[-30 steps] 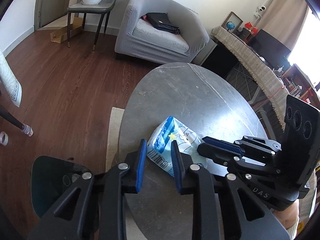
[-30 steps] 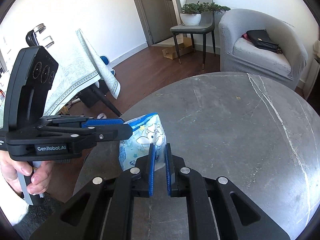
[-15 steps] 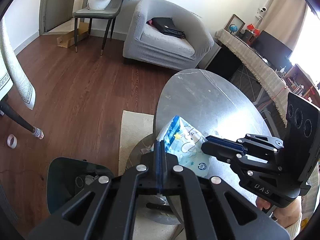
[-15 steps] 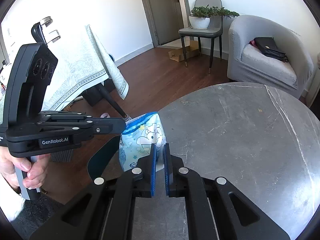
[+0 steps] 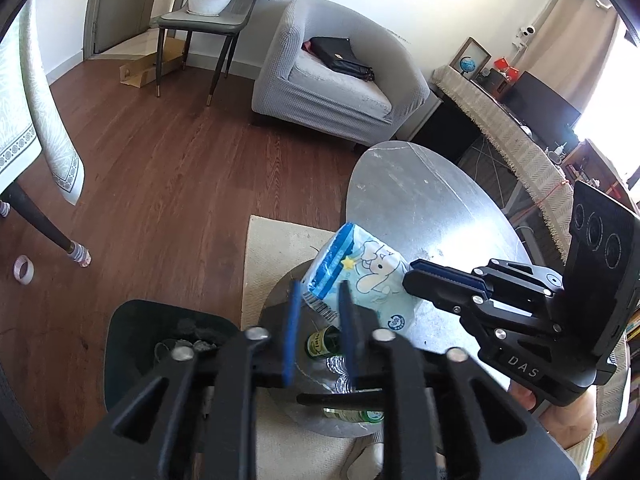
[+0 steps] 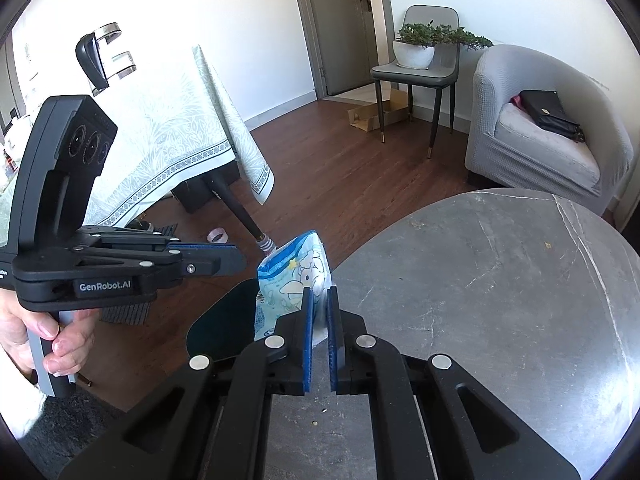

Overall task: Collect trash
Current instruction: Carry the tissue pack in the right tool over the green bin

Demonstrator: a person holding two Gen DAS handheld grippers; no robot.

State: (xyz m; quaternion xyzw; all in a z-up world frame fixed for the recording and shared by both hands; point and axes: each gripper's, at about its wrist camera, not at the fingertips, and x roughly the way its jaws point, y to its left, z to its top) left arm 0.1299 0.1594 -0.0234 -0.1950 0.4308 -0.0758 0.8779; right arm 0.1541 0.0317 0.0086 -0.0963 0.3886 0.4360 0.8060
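Packet [image 6: 294,280] carried off table edge, right jaws pinching it, left jaws just reopened, empty, "GenRobot.AI" label.

A round grey marble-look counter [image 6: 500,300] is showing pale veins and a few small crumbs [image 6: 546,245] on its top. Beneath it, a brown wooden floor [image 5: 168,184] is carrying a cream rug [image 5: 272,248] and a dark bin [image 5: 132,344].

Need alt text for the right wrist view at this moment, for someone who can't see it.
The right gripper is shut on a blue-and-white cartoon-printed packet, holding it up past the edge of a round grey table above a dark bin on the wood floor. The left gripper, held in a hand, sits beside the packet without touching it.
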